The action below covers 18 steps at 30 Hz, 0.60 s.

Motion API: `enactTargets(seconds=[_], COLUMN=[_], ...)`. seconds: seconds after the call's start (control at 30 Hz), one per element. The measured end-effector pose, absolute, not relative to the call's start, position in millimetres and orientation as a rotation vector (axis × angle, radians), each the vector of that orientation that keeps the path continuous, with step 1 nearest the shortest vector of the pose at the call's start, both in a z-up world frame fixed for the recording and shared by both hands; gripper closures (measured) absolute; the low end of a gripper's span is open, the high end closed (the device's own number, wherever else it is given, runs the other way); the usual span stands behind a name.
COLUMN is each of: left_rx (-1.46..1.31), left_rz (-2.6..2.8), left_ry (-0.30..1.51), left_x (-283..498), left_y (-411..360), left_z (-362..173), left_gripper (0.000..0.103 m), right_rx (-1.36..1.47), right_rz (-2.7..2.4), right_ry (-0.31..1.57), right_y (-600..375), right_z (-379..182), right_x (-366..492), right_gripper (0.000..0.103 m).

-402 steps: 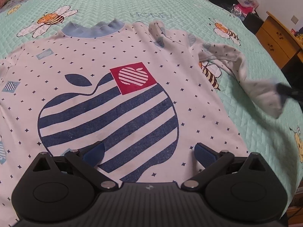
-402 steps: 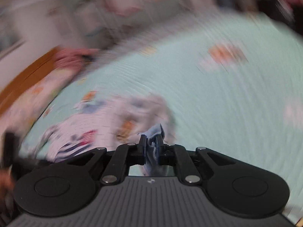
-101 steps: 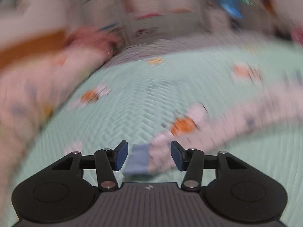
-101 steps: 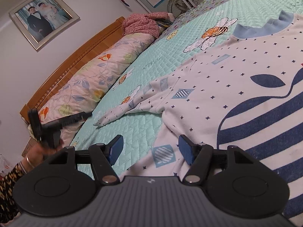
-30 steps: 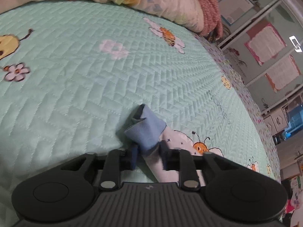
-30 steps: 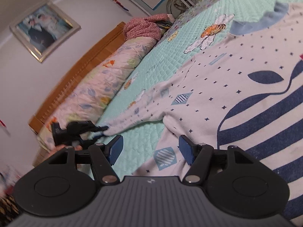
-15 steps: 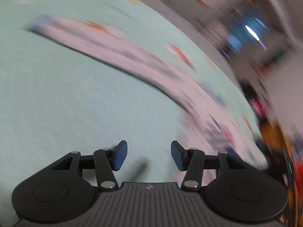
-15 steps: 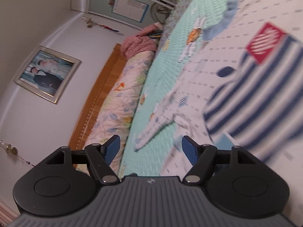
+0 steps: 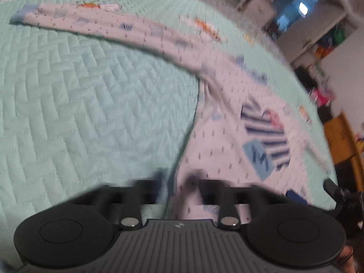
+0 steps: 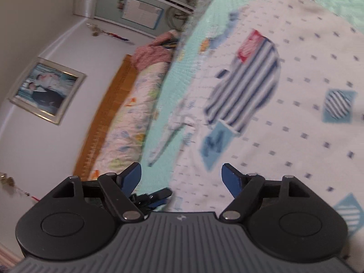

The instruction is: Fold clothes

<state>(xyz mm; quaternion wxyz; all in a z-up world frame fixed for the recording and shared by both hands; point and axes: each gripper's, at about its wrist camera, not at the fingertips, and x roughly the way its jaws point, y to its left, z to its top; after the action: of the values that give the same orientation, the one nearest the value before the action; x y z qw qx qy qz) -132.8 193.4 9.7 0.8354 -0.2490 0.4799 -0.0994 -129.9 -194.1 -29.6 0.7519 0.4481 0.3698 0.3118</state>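
Pinching the near side edge of the shirt (image 9: 216, 141), the left gripper (image 9: 176, 182) sits low in the middle of its own view. Its jaws have just been closing and now stand clenched, with the white dotted fabric running up between the blurred fingers. In the right wrist view the same tool shows at the lower left, its tip meeting the shirt's edge.

The right gripper (image 10: 182, 177) is released. Its jaws have just been opening wider, and the blue pads (image 10: 130, 177) stand well apart with nothing caught between them; the shirt lies beyond them.

The shirt is spread front-up on the mint quilted bedspread (image 9: 79, 91). In the left wrist view it fills the right half of the frame, and its striped apple print (image 9: 266, 136) sits right of centre, with a pale blue patch just below it. One long sleeve (image 9: 113, 29) stretches flat from the shirt's shoulder toward the upper left, ending in a blue cuff (image 9: 21, 14) near the left edge.

A floral quilt roll (image 10: 132, 118) lies along the wooden headboard (image 10: 107, 118) in the left half of the right wrist view. A framed picture (image 10: 45, 91) hangs on the wall at far left. Both views are somewhat smeared by motion.
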Motion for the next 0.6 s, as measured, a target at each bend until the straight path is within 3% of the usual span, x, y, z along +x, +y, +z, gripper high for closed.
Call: enactTargets(seconds=[0.37,0.6], left_rx=[-0.512,-0.556], left_rz=[-0.169,-0.205], left_ry=[1.011,1.013], left_x=[-164.0,-159.1], left_y=[196.2,206.3], left_z=[13.3,5.7], left_gripper=[0.101,0.100], right_rx=[0.723,0.715], right_rz=[0.686,0.698], right_ry=[0.856,0.797], right_y=[-182.8,-167.9], right_z=[-11.7,10.3], right_x=[-122.1,-61.7], right_gripper=[0.025,0.025])
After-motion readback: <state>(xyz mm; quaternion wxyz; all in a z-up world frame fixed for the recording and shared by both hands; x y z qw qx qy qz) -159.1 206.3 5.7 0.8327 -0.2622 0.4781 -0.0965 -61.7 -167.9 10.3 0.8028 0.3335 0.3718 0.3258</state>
